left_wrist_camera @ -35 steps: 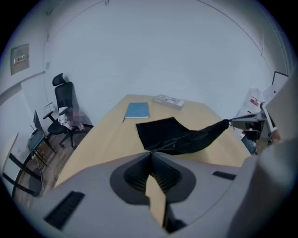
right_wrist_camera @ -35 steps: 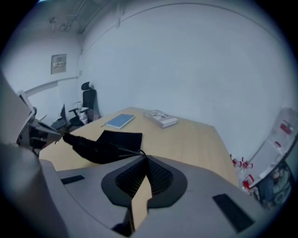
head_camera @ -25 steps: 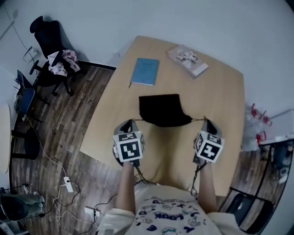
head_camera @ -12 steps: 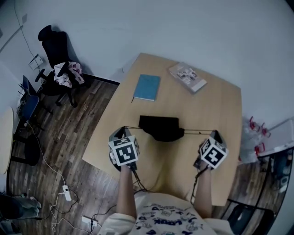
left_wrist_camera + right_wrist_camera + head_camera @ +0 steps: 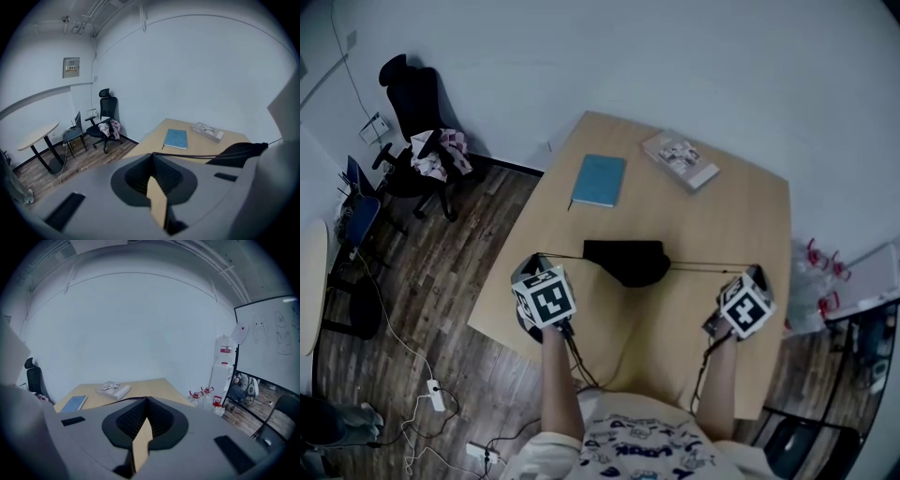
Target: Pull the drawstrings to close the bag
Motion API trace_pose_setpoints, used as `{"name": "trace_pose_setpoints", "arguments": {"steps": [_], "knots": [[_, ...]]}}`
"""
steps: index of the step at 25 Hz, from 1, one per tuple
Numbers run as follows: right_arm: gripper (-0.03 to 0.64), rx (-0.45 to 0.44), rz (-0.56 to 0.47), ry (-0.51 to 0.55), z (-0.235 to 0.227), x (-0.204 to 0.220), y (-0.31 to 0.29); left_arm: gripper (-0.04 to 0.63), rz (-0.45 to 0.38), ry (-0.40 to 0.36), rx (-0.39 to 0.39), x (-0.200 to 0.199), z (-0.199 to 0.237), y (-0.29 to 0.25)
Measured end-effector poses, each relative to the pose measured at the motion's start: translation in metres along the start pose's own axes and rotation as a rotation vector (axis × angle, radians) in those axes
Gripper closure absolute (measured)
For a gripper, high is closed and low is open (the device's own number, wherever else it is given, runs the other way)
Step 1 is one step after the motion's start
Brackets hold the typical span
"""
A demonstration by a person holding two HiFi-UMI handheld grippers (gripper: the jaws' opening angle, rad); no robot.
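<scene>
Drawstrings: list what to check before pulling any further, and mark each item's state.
1. The left gripper is clamped on the left drawstring: ok. The cord comes out from the closed jaws.
2. The right gripper is clamped on the right drawstring: ok. The jaws are together with the cord at their tip.
3. Both cords are taut: ok. They run in straight lines from the bag to each gripper.
4. The bag mouth is fully closed: cannot tell. The bag is bunched, but the opening does not show.
5. The bag is clear of the notebook and the book: ok. Both lie apart from it, further back on the table.
</scene>
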State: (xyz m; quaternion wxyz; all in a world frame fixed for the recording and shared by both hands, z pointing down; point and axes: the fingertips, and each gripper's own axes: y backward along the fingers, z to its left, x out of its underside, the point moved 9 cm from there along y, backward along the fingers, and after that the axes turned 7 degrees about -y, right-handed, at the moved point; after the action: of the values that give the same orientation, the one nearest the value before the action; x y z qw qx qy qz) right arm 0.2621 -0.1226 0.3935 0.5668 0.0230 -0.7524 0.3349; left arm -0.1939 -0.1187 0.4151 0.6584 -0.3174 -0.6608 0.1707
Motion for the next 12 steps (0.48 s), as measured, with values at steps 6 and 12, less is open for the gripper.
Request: {"name": "trace_pose_setpoints", "arguments": {"steps": [6,12], "knots": [[0.615,0.042,-0.030,0.000,-0.018,-0.002,-0.007,0.592,-0.025,-0.005,-0.026,0.001,0.003,0.001],[0.615,0.036,-0.027,-0.001,-0.018,-0.002,-0.008,0.592,-0.023,0.004,0.002,-0.001,0.005,0.004]]}}
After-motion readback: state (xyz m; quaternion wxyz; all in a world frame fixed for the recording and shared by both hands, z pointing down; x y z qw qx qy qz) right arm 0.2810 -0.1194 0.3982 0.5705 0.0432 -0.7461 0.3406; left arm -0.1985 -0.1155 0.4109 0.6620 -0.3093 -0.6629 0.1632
